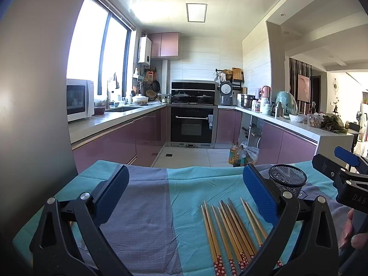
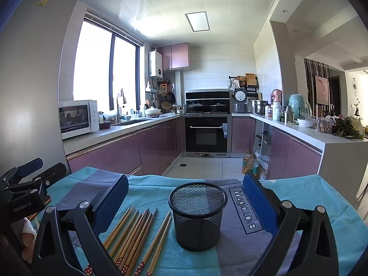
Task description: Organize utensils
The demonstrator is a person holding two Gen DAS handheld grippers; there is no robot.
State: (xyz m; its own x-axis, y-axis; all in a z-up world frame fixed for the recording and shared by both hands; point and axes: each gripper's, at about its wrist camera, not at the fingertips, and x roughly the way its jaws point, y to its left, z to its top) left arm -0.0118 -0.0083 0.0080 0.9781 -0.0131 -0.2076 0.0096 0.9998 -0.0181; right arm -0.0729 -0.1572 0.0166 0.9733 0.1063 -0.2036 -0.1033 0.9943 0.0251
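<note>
Several wooden chopsticks (image 1: 232,232) with red patterned ends lie side by side on the blue and grey cloth (image 1: 147,207). They also show in the right wrist view (image 2: 135,237). A black mesh cup (image 2: 197,214) stands upright and empty to their right; it shows in the left wrist view (image 1: 288,179) behind my right finger. My left gripper (image 1: 184,184) is open and empty above the cloth, the chopsticks near its right finger. My right gripper (image 2: 185,193) is open and empty, with the cup between its fingers' lines.
The cloth (image 2: 310,197) covers a table whose far edge faces a kitchen floor (image 1: 191,156). Oil bottles (image 2: 249,163) stand on the floor. The left gripper shows at the left in the right wrist view (image 2: 25,191); the right gripper shows in the left wrist view (image 1: 345,174).
</note>
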